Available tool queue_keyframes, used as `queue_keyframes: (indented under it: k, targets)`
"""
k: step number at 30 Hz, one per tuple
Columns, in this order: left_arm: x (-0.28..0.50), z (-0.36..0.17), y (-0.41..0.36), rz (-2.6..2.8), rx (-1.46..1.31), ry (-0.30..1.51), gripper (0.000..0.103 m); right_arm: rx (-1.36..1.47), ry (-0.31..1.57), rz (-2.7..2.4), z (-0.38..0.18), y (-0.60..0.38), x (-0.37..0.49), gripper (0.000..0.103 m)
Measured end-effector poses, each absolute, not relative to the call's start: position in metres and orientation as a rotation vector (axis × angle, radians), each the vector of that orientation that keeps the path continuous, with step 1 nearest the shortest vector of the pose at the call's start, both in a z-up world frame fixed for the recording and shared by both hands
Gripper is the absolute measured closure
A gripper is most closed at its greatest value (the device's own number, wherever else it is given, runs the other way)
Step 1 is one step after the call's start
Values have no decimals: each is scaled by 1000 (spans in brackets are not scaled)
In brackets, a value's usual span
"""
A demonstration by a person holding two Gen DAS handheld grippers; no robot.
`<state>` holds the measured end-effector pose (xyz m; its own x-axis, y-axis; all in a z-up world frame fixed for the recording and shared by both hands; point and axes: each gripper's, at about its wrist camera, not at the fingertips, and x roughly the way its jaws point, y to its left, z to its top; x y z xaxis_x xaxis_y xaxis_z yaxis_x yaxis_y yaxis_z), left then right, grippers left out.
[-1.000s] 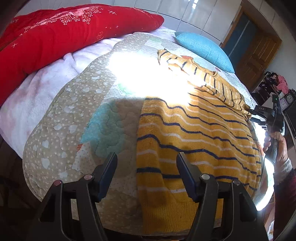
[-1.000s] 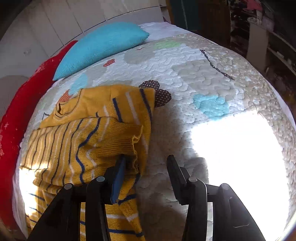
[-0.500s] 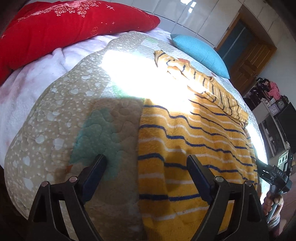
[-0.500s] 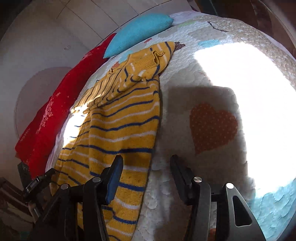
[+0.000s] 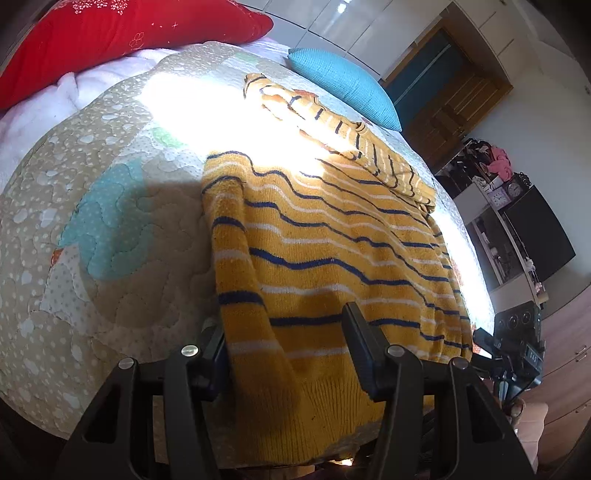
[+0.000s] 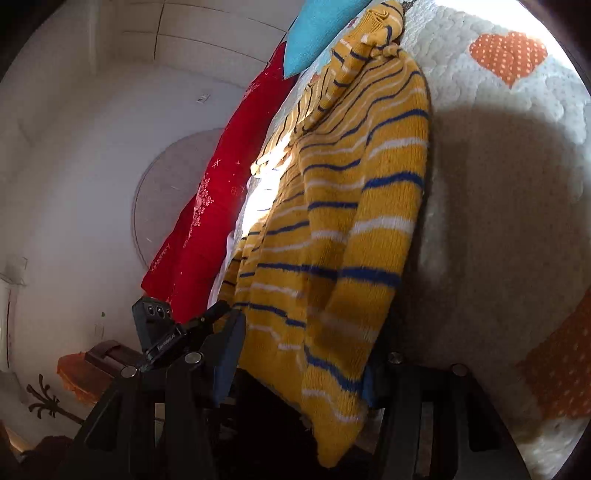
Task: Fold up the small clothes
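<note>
Where sweater point(image 6: 332, 236) hem overhangs quilt point(image 6: 498, 221), right tool point(image 6: 299, 354) finger hidden.

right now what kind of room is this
Most likely a bedroom: a yellow knitted sweater with navy and white stripes lies on a bed under a patchwork quilted bedspread, with a long red embroidered pillow and a turquoise textured pillow at its head.
</note>
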<state>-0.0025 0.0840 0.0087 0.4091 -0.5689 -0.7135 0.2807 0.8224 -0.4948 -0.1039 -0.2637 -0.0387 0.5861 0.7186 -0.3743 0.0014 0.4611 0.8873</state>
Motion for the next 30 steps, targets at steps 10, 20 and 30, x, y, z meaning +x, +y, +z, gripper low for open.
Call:
queue_keyframes:
  k: [10,20,30]
  targets:
    - [10,16,72,-403,-238,1062,95,915,913,339,-38,-227,-117,94]
    - [-41,47,98,-452,-338,1019,96,774,892,401,10,-219,-167,96]
    - [-39,40,112,-446,-398,1058,96,783,894,413,16,-235,-171,95]
